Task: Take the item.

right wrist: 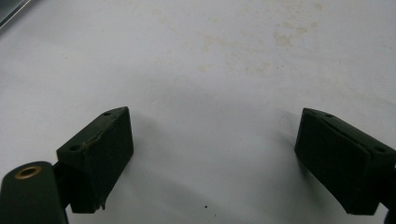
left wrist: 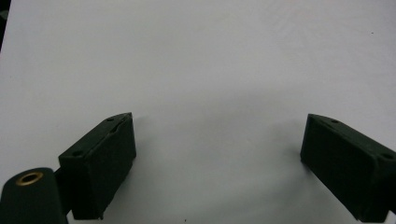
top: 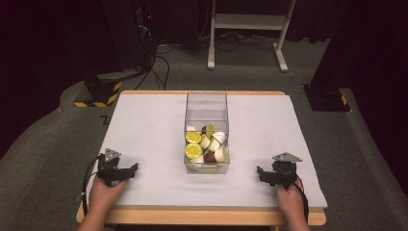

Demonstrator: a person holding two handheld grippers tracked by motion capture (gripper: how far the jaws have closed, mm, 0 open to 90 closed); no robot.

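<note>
Dark workshop floor and a white-legged frame lie behind a pale grey table mat (top: 144,125) on a wooden tabletop. At the mat's centre stands a clear rectangular plastic box (top: 206,103), its near half holding small coffee capsules (top: 206,147), some white-sided, some brown, two showing yellow foil lids. From the box, the left gripper (top: 126,171) rests at about eight o'clock and the right gripper (top: 263,174) at about four o'clock, both well apart from it. Each has its jaws spread wide over bare mat, gripping nothing. The capsules are probably light, stiff-walled and a little slippery; pinching one across its side walls, not its thin foil, looks safest.
</note>
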